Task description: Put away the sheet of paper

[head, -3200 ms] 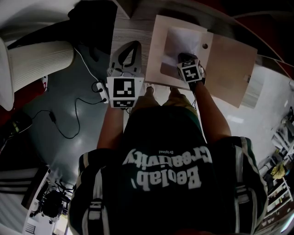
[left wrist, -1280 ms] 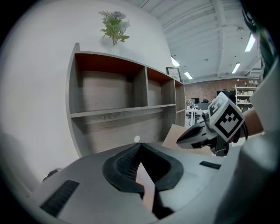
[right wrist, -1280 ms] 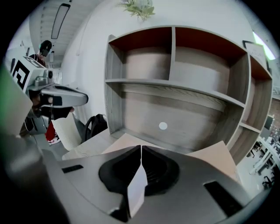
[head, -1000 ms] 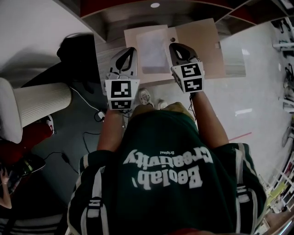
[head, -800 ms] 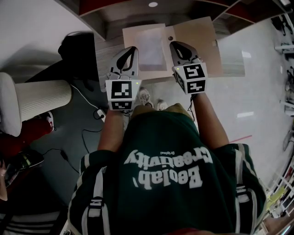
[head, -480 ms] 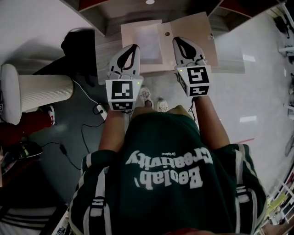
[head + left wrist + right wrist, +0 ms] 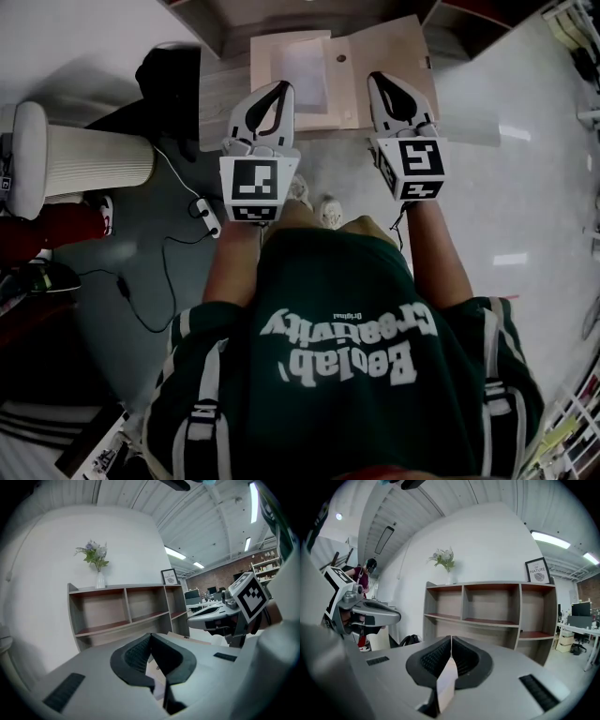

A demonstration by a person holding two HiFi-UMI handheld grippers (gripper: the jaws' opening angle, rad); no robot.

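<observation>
Where the open folder [image 7: 389,66] lies flat on the desk [image 7: 220,89], the sheet of paper [image 7: 305,70] rests inside the folder's left half, square to the fold.

Left gripper [image 7: 282,87]: held up on the near side of the folder. From the head view its tip overlaps the folder's left half, at the sheet's left edge. Its own view looks out level, well above the folder. The two pads are pressed together at the tip with nothing clamped. Bits of folder and paper show only through the loop behind the tip.

Right gripper [image 7: 376,78]: also on the near side, its tip over the folder's right half, just beside the fold. Its pads are closed against each other and empty, and a pale surface shows through the loop.
</observation>
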